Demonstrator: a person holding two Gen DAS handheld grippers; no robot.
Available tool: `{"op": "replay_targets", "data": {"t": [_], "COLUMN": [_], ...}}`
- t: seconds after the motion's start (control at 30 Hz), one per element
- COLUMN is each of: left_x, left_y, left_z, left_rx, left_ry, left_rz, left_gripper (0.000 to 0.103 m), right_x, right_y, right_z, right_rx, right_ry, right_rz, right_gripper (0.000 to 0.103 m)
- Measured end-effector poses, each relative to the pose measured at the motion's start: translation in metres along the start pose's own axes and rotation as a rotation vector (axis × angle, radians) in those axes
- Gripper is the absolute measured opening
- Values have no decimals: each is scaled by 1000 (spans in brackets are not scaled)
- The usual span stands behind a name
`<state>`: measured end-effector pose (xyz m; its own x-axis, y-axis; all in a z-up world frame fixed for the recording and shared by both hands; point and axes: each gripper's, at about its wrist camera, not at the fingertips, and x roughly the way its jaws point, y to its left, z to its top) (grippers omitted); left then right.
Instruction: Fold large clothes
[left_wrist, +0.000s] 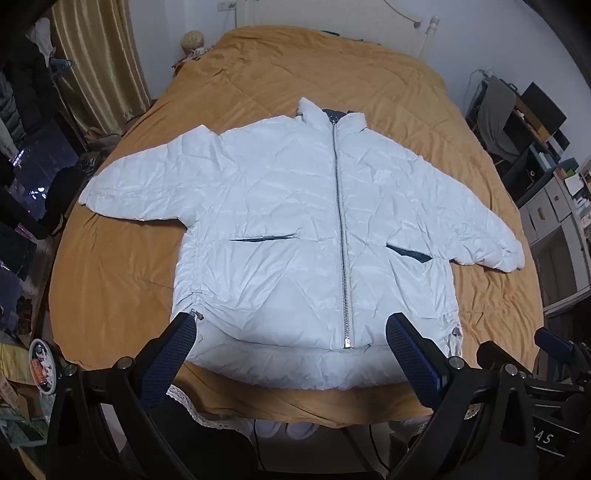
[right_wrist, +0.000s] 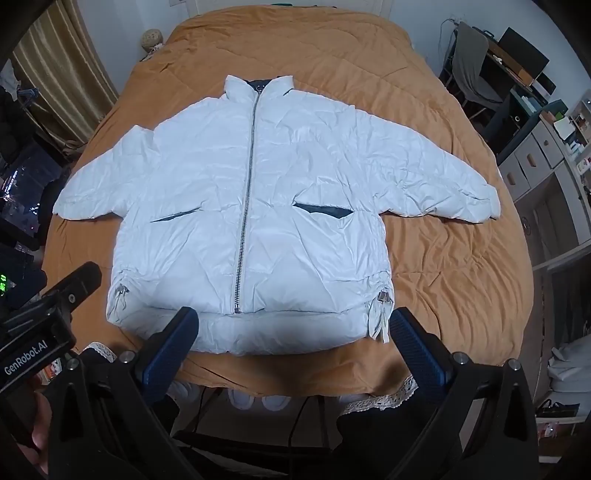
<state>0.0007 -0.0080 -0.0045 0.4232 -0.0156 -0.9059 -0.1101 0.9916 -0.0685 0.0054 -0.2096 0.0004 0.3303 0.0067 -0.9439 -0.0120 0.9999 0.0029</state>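
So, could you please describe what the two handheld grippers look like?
Both the left gripper and right gripper have black frames with silver bolts and blue textured finger pads. The left one's body, seen from the right wrist camera, reads "GenRobot.AI" in white.

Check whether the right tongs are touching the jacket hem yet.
Cannot tell. In the right wrist view the open right tongs overlap the jacket hem, with no pinched fabric, but height above it is unclear.
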Motion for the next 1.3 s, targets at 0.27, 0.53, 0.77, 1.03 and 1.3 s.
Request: {"op": "replay_targets", "data": {"t": [0.27, 0.53, 0.77, 1.03, 1.3], "left_x": [2, 3, 4, 4, 5], "left_y": [2, 0, -1, -3, -4], "left_z": [-1, -3, -4, -5, -4], "left_rx": [-1, 5, 9, 15, 21], "left_ry": [6, 10, 10, 6, 11], "left_rz": [1, 8, 14, 30, 38], "left_gripper": [103, 103, 103, 103, 103], "right_x": [3, 5, 6, 8, 10], "right_y": [5, 3, 1, 0, -1], "right_z": [-5, -7, -6, -9, -10], "right_rx": [-1, 10, 16, 15, 17], "right_ry": [7, 24, 35, 39, 47], "right_rz": [-3, 3, 7, 6, 5], "right_gripper": [103, 103, 103, 103, 103]}}
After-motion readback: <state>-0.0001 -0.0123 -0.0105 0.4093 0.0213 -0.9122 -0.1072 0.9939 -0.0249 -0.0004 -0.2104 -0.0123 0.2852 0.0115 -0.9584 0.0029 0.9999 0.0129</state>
